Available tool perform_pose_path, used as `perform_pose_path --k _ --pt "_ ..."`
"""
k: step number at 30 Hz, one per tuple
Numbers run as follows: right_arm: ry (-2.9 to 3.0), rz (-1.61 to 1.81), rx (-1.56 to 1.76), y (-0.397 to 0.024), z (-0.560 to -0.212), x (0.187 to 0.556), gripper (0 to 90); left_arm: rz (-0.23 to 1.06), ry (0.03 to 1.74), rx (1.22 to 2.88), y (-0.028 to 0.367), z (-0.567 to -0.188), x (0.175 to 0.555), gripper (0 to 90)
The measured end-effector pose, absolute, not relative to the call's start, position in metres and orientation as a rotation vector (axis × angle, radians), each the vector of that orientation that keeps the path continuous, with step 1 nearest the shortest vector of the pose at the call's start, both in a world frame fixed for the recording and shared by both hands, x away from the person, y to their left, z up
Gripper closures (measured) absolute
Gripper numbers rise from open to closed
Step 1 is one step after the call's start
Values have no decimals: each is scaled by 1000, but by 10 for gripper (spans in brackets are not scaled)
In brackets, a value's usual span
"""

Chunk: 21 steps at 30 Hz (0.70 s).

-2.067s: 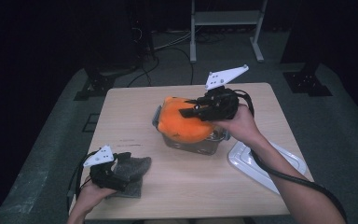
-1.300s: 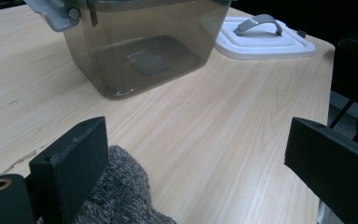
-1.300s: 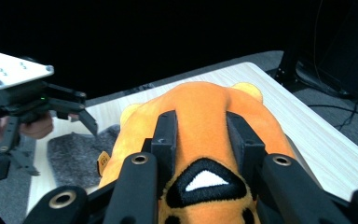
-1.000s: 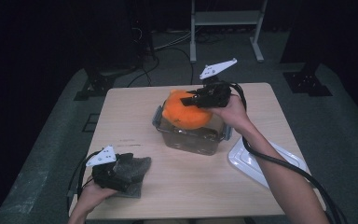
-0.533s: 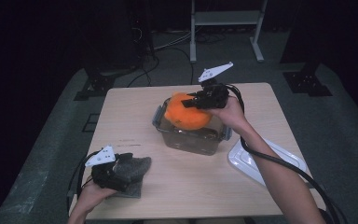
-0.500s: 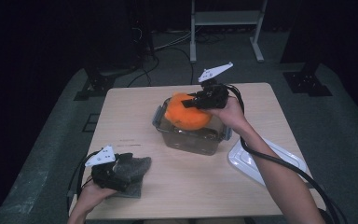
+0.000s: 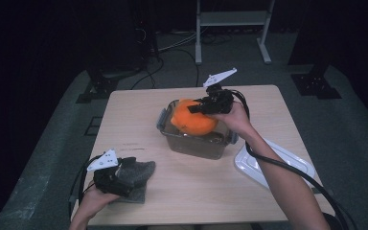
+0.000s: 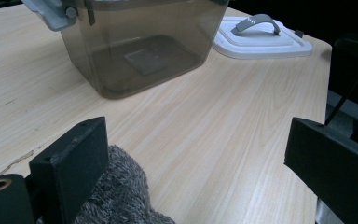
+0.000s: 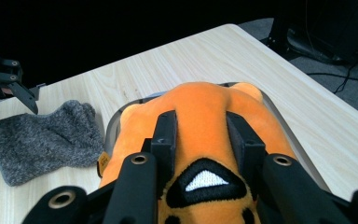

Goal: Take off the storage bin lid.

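An orange plush toy [image 7: 190, 119] hangs in the mouth of a clear plastic container [image 7: 196, 143] at the table's middle. My right gripper [image 7: 205, 106] is shut on the toy from above; in the right gripper view its jaws pinch the orange plush toy [image 9: 200, 105] on both sides, above the container's rim [image 9: 113, 122]. At the near left corner my left gripper [image 7: 117, 173] rests on a grey knitted cloth [image 7: 138, 171]. In its own view the left gripper [image 8: 198, 140] stands wide open, with the grey cloth [image 8: 116, 191] under its left jaw.
A white lid [image 7: 274, 162] with a grey handle lies flat to the right of the container, also visible as the lid [image 8: 261, 39]. The container [image 8: 140, 46] has a grey latch at its end. Bare wood lies between cloth and container.
My right gripper has sunk a little with the orange toy, which now sits lower in the container's opening. The left hand and the grey cloth have stayed put.
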State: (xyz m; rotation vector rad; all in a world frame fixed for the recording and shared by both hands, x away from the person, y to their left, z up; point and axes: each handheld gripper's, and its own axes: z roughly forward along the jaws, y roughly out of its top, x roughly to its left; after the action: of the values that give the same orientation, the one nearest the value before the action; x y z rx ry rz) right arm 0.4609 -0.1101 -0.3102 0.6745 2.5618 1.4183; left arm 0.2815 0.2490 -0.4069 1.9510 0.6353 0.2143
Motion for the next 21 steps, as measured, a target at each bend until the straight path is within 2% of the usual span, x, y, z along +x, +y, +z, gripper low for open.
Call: perform_pose_path --k 21 --pt "2584 1413 735 -112 -335 472 653 208 629 1958 248 -407 281 57"
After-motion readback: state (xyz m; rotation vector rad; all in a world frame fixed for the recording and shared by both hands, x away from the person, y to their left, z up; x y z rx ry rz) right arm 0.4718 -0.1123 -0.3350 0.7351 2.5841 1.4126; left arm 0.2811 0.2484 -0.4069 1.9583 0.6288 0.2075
